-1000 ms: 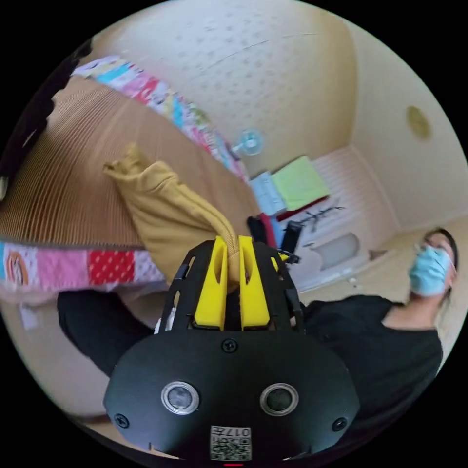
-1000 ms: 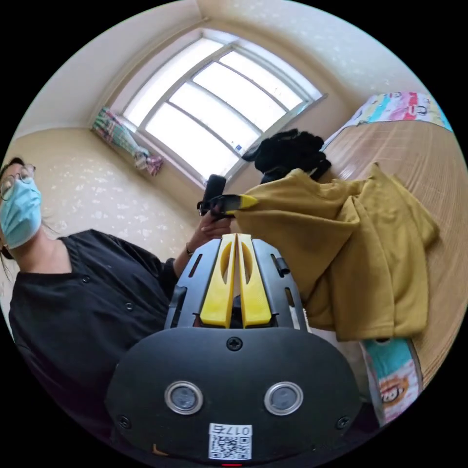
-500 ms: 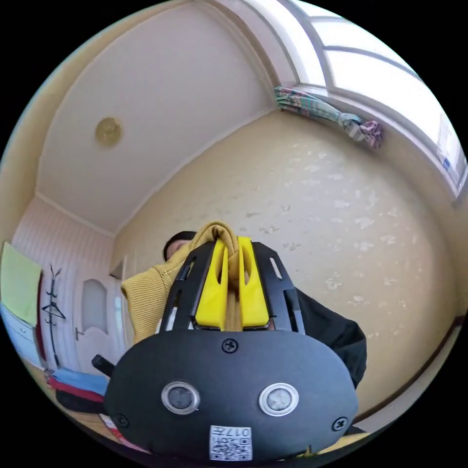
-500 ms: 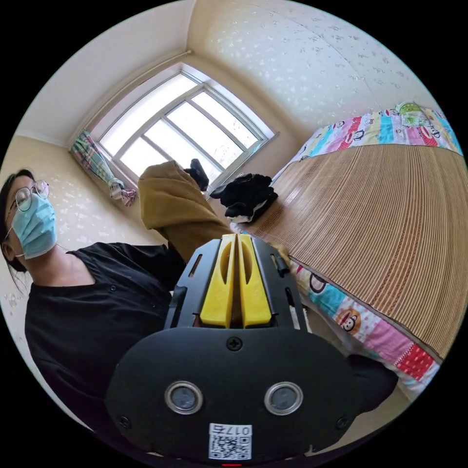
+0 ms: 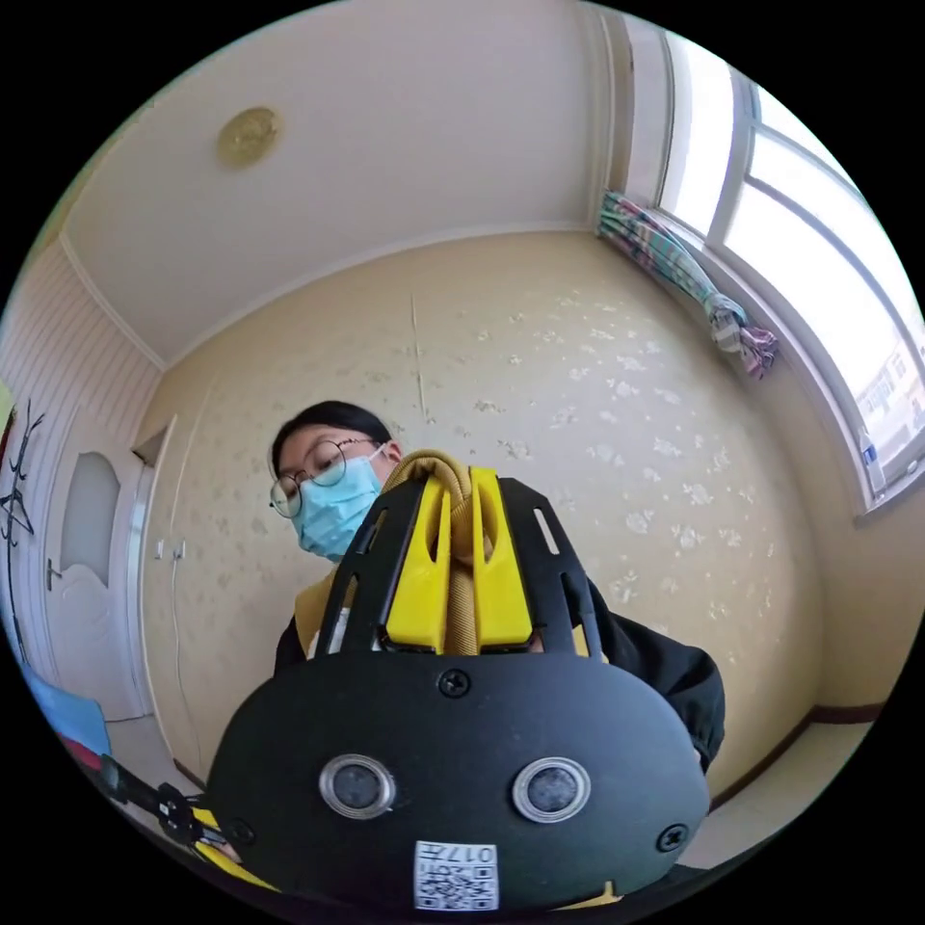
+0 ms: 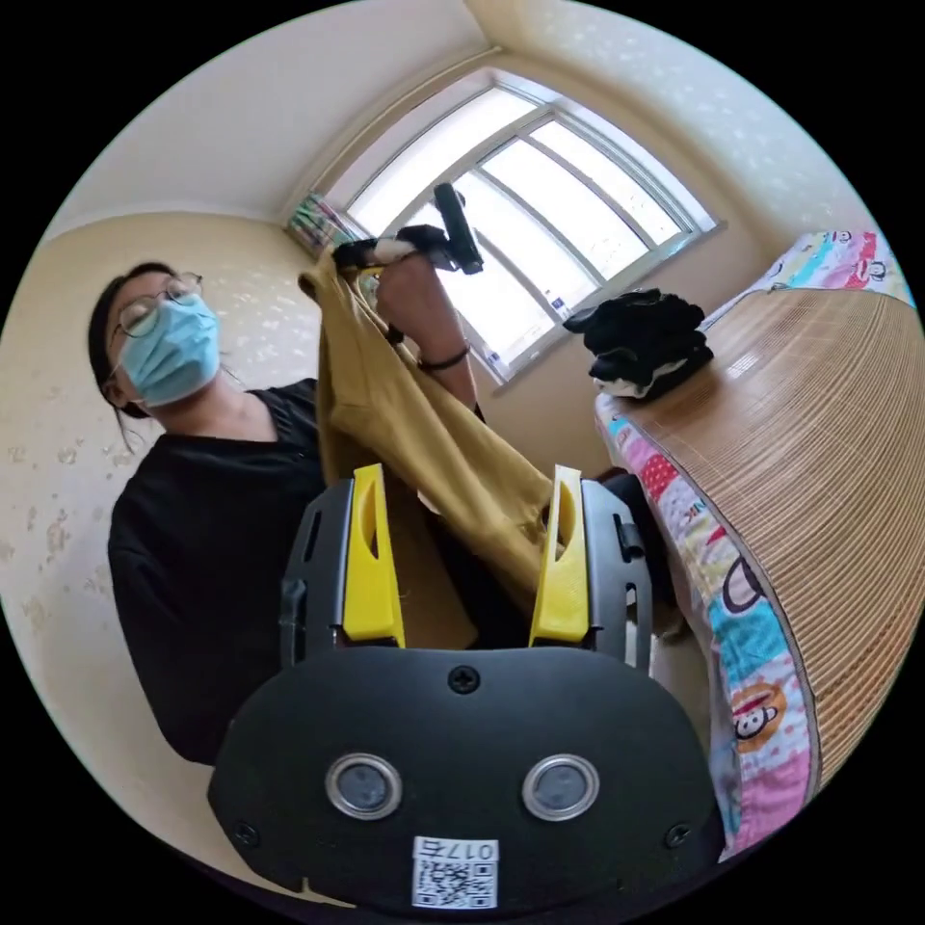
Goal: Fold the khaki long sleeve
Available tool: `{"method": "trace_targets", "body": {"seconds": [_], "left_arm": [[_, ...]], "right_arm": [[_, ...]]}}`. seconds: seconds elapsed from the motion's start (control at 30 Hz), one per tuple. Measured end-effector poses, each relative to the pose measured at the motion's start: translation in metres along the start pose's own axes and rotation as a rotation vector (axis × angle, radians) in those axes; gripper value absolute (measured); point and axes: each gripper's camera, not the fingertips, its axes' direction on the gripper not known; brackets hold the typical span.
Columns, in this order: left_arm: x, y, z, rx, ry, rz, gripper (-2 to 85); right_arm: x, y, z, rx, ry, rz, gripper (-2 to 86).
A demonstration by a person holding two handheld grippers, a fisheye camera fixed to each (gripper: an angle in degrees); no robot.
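Jaws on my right gripper [image 6: 465,549] have just sprung wide; half a second ago they were pressed together. Nothing sits between them now, though the shirt [image 6: 424,434] hangs just beyond, its lower part draping down near the right jaw. My left gripper [image 5: 461,568] stays clenched on a fold of the shirt [image 5: 453,482], which bulges over the jaw tips in the left gripper view. In the right gripper view that gripper [image 6: 385,252] is raised high against the window [image 6: 540,212], where a second ago the shirt lay bunched on the mat [image 6: 829,453]. So the shirt is off the bed, dangling in front of the person. I judge the opened right gripper is readying to catch a second corner so the shirt can be spread.
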Motion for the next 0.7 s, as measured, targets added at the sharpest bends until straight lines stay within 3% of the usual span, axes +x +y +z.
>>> {"method": "trace_targets", "body": {"seconds": [0.13,0.27,0.37,0.5,0.7], "left_arm": [[0.004,0.013,-0.004,0.080,-0.046,-0.003,3.3],[0.008,0.015,-0.004,0.120,-0.100,0.019,3.2],[0.003,0.017,0.000,0.138,-0.097,0.029,3.2],[-0.008,0.018,0.009,0.124,-0.112,0.025,3.1],[0.011,-0.004,0.029,0.041,-0.250,0.035,3.4]], "right_arm": [[-0.002,0.002,0.041,-0.168,0.049,0.026,27.4],[-0.014,0.006,0.076,-0.275,-0.091,0.003,26.4],[-0.015,0.010,0.081,-0.212,-0.025,0.043,20.0],[-0.013,0.007,0.065,-0.047,-0.121,0.047,7.2],[-0.065,-0.009,-0.013,0.160,0.145,0.060,3.7]]}}
